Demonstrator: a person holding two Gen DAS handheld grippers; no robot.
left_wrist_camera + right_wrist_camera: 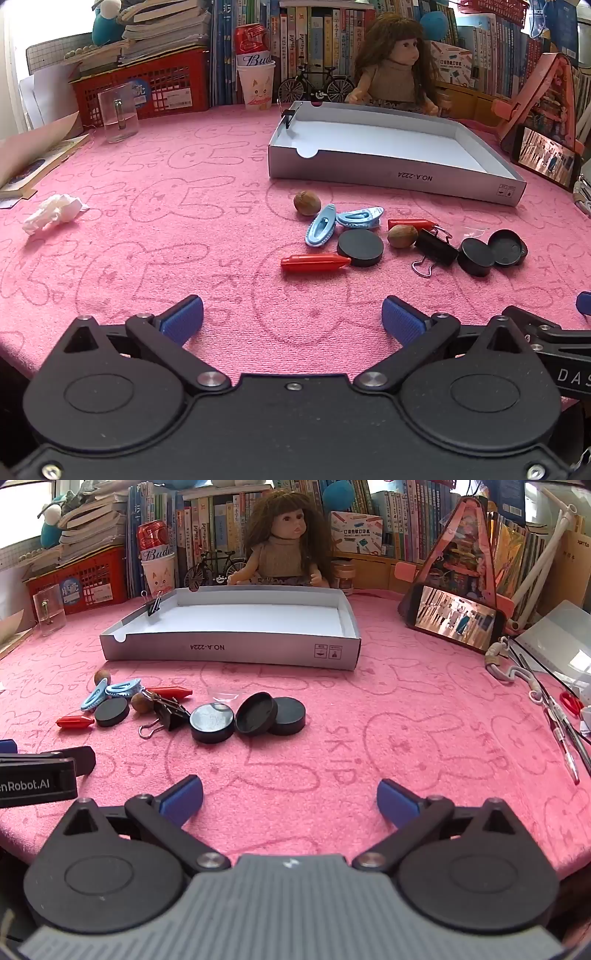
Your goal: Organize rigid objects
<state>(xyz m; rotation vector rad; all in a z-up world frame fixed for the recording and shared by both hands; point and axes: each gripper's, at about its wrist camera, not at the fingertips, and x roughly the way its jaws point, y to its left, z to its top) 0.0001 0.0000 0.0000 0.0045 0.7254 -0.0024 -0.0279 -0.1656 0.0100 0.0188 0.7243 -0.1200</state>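
Observation:
Small items lie in a cluster on the pink cloth: two red pegs (314,261), two light-blue clips (320,229), two brown nuts (306,202), a black binder clip (435,246) and black round caps (360,247). The right wrist view shows the same cluster, with black caps (212,723) and the binder clip (168,712). Behind it stands a shallow grey box (388,177), also (229,651), with another binder clip (154,604) on its left wall. My left gripper (291,319) is open, short of the cluster. My right gripper (290,799) is open over bare cloth.
A crumpled tissue (53,212) lies at the left. A clear beaker (118,112), red basket (147,92), can on a cup (255,66), toy bicycle, doll (288,539) and books line the back. A phone (454,618), pens and scissors (570,701) are at the right.

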